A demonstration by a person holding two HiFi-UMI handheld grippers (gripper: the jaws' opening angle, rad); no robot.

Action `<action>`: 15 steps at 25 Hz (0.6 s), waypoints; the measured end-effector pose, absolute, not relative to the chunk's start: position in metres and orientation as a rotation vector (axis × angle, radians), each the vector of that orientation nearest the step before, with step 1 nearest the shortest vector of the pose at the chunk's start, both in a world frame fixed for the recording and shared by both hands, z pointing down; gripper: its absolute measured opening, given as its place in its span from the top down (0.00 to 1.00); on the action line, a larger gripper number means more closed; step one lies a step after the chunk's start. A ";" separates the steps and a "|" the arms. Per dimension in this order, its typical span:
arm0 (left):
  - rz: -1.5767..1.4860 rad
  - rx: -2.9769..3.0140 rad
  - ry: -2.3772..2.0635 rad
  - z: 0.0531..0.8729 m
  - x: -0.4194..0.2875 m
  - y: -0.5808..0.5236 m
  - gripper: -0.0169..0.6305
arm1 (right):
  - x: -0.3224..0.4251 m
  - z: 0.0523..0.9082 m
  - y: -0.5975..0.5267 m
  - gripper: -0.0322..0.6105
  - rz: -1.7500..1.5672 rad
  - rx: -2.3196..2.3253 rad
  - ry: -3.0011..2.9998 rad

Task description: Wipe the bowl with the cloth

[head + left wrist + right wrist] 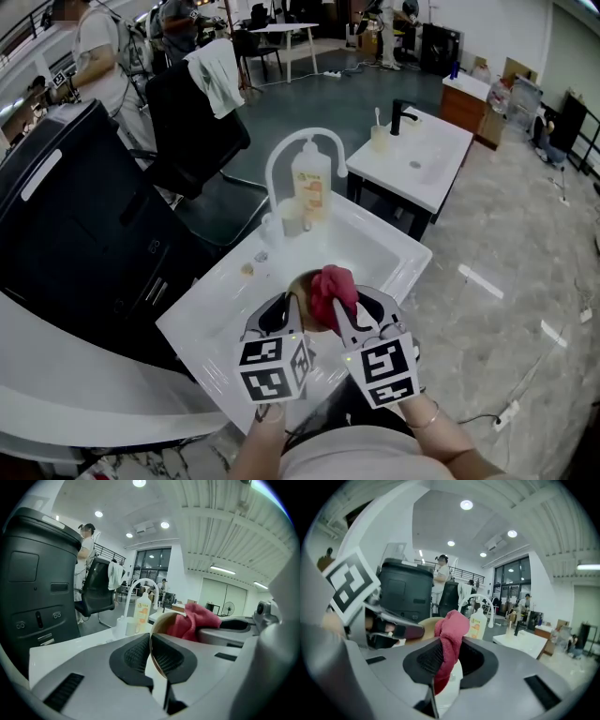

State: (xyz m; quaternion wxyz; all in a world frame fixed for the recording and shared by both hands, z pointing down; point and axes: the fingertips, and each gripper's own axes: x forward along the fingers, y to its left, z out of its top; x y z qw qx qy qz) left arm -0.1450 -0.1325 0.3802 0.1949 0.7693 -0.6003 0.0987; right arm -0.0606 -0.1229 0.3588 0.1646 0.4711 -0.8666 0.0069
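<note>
A tan bowl (300, 284) is held over the white sink (394, 246), tipped on its side. My left gripper (289, 307) is shut on its rim; in the left gripper view the thin bowl wall (159, 620) runs between the dark pads (136, 654). My right gripper (343, 317) is shut on a red cloth (333, 287), whose bunched end sits in the bowl's mouth. In the right gripper view the cloth (451, 632) stands up between the jaws, with the bowl (425, 623) just behind it and the left gripper (389, 629) at the left. The cloth (194, 619) also shows in the left gripper view.
A white arched faucet (298, 148), a soap bottle (311, 184) and a small cup (292, 221) stand at the sink's far edge. A big black machine (75, 225) and a black chair (192, 131) stand to the left. A second basin (412, 161) lies beyond. People stand far back.
</note>
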 end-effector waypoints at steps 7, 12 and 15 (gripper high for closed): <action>0.176 2.090 -1.612 0.386 -0.155 -0.140 0.92 | -0.081 0.351 -0.100 0.83 0.762 1.067 -2.891; 0.066 2.063 -1.518 0.386 -0.149 -0.139 0.93 | -0.094 0.359 -0.098 0.83 1.147 0.995 -2.938; 0.033 2.041 -1.474 0.388 -0.147 -0.135 0.92 | -0.090 0.368 -0.099 0.83 1.008 1.103 -2.870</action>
